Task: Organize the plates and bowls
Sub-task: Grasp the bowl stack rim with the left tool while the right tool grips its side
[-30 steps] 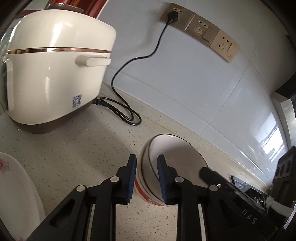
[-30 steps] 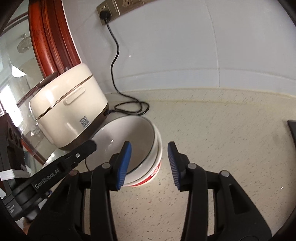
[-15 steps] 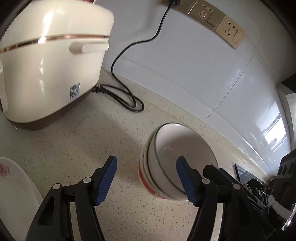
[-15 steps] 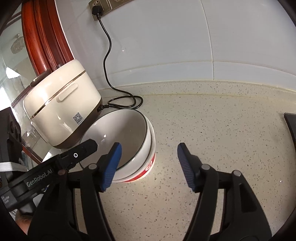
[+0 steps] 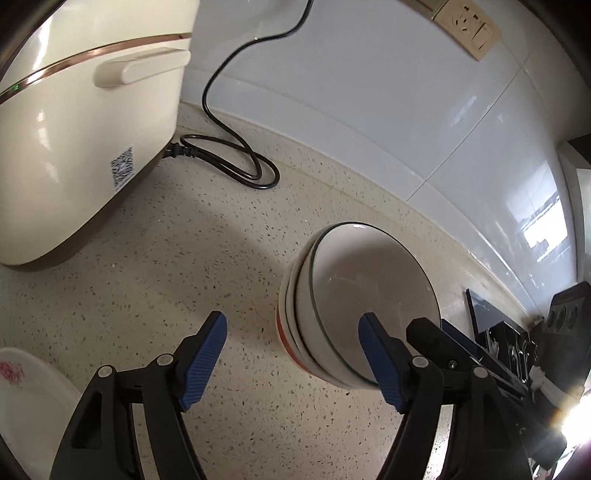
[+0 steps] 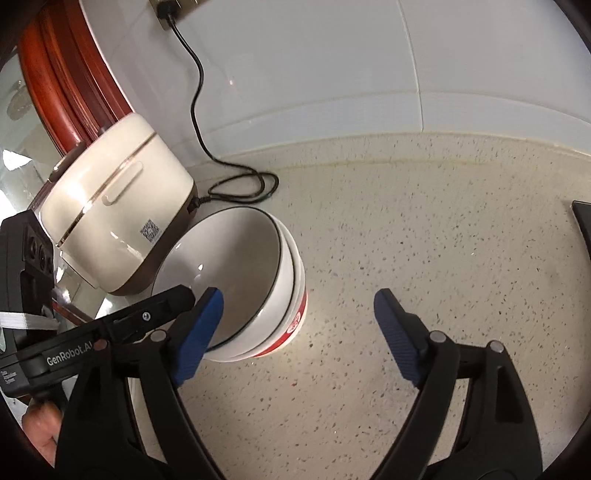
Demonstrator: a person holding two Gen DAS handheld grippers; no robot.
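Note:
A stack of white bowls (image 5: 343,295) with dark rims, the lowest banded in red, rests on the speckled counter. My left gripper (image 5: 293,354) has its jaws opening around the stack's left wall. One blue pad is over the bowl's inside, the other stands clear on the counter side, and neither presses. In the right wrist view the same bowls (image 6: 243,273) sit left of centre. My right gripper (image 6: 299,334) straddles their right wall, its jaws opening wide and free of it. A white plate (image 5: 26,391) with a pink flower shows at the lower left.
A cream rice cooker (image 5: 85,122) stands left of the bowls, its black cord (image 5: 236,166) coiled against the tiled wall and running up to wall sockets (image 5: 469,26). A dark flat edge (image 6: 583,221) lies on the counter at right. A person's finger (image 6: 40,424) shows at lower left.
Both grippers have opened off the bowl rims they were pinching, and the stack stays on the counter. The left view has tilted down and drawn nearer the counter.

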